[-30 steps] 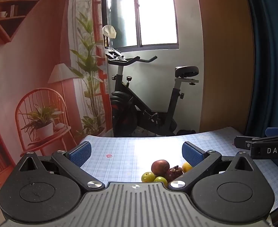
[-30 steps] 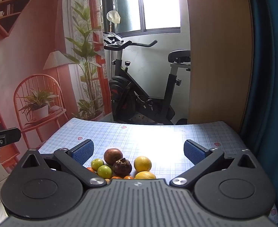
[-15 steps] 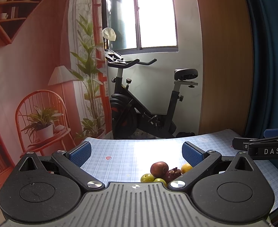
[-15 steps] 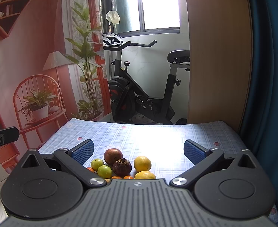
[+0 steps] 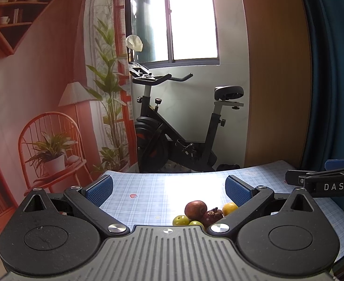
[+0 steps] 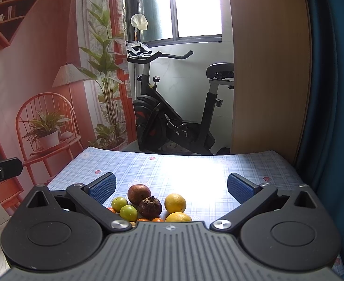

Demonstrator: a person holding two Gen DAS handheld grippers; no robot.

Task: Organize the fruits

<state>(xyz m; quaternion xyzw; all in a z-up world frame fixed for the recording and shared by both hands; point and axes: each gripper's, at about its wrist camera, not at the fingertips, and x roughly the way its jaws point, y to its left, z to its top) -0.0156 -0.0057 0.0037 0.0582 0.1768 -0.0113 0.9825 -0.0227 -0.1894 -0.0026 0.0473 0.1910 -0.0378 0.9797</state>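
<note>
The fruits [image 6: 148, 205] sit in a small heap near the front edge of the bench [image 6: 195, 168]. The right claw [image 6: 171, 186] is wide open and holds nothing; the heap lies just ahead and a bit left of its middle. The left claw [image 5: 169, 187] is open and empty too, but the heap lies off to its right, so the right claw looks better placed.

The table cloth [image 6: 195, 171] looks smooth and a bit shiny where the light hits it. The green fruits [image 6: 128, 212] have shiny skin. The dark brown fruit [image 6: 150, 208] looks dull and rough. The right gripper [image 6: 172, 187] is matt black plastic with bumpy blue pads [image 6: 103, 189].
</note>
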